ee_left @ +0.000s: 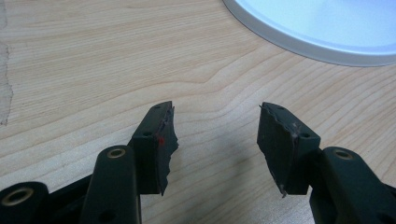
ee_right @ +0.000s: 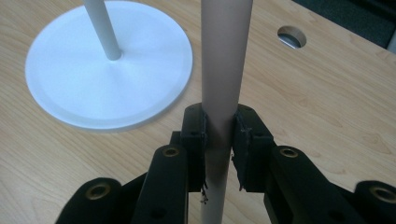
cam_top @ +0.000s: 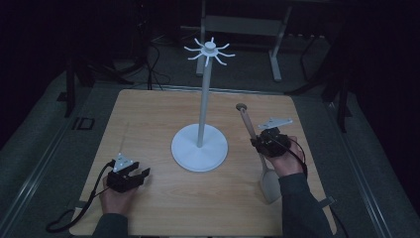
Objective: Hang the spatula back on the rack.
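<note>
Right tool [cam_top: 261, 140] clamped on the wooden spatula [cam_top: 253, 140] handle, blade low over the desk [cam_top: 148, 114] beside the white hook stand [cam_top: 200, 147]. Pickup done; hanging on the top hooks [cam_top: 210, 50] apparently remains. Left tool [ee_left: 215, 140] rests wide, empty.

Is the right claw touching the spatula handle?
Touching: in the right gripper view, the right claw has both pads pressed against the spatula handle.

Light wooden table [cam_top: 148, 114] with a round hole [ee_right: 292, 37], the white stand's round base [cam_top: 199, 148] at centre
</note>
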{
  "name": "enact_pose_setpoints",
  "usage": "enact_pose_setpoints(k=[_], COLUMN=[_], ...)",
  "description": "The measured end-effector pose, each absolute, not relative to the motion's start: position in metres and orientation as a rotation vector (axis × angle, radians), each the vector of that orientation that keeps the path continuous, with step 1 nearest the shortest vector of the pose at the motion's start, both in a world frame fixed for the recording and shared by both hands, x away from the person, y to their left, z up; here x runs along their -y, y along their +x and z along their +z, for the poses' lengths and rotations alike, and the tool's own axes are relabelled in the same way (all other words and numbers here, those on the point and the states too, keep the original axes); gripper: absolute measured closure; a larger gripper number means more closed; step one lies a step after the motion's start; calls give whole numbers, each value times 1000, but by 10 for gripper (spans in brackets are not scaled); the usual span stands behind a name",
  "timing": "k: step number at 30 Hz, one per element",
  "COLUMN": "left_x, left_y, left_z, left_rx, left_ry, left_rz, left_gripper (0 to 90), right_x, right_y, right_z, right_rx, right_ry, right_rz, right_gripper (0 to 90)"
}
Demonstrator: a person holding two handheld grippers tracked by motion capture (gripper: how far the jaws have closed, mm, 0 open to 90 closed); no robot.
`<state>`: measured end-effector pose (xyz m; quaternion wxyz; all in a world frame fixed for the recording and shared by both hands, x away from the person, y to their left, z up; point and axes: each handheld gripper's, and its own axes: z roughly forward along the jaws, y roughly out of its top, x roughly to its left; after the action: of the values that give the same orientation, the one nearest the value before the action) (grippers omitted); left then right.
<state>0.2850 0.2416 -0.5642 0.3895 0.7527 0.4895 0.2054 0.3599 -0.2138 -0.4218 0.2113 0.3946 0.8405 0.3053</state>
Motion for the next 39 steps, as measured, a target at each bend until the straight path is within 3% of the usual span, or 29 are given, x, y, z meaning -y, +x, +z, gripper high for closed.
enact_pose_setpoints(k=[39], left_x=[-242], left_y=[285], left_z=[-564], left_rx=[-1247], left_ry=[1914], left_rz=[523], left_gripper=[460], right_x=[232], right_y=[336], right_z=[-402], right_rx=[-2210], right_ry=[970], right_rz=[1100], right_gripper=[756])
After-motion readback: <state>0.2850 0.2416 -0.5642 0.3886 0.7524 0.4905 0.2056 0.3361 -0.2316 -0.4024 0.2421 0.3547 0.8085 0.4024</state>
